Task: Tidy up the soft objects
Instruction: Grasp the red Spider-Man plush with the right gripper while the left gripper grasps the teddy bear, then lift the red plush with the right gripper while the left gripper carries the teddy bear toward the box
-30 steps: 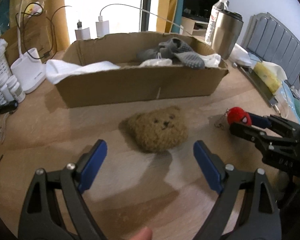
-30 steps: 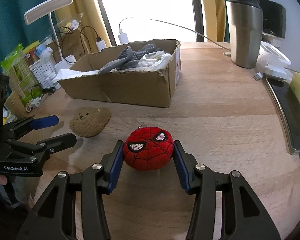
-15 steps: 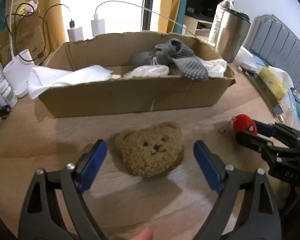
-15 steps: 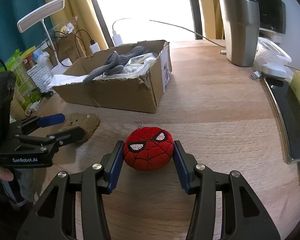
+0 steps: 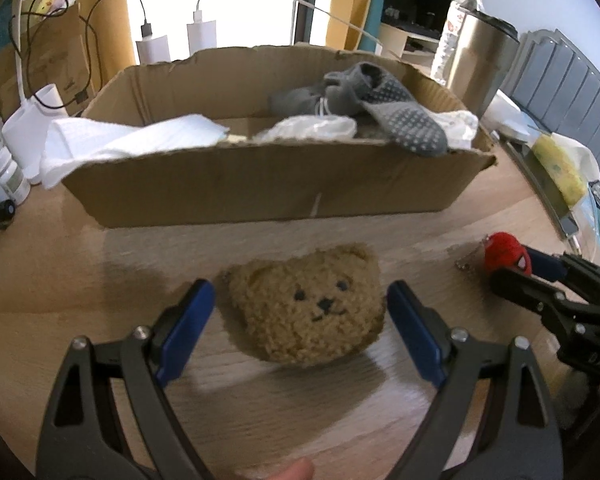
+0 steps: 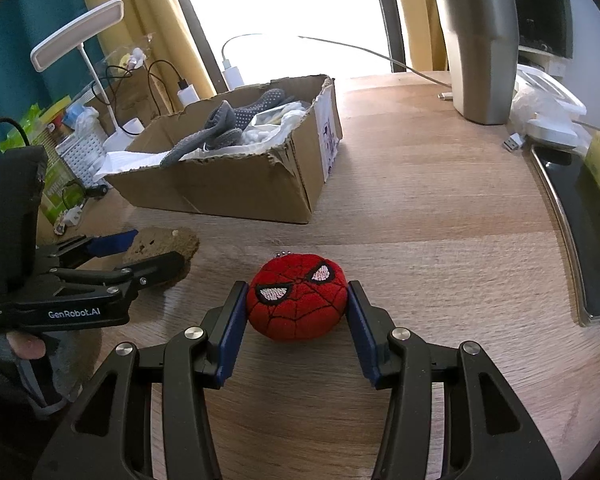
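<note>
Left wrist | bear plush [image 5: 306,306] between wide-open left hand-held gripper [image 5: 300,304] fingers, untouched

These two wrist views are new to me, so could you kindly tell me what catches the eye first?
The red spider-mask plush ball sits on the wooden table, clamped in the right hand-held gripper. The fuzzy brown bear head lies between the open pads of the left hand-held gripper. Behind both stands a cardboard box holding grey socks.

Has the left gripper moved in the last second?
Yes. The left gripper has come forward toward the cardboard box; its open jaws now flank the teddy bear.
</note>
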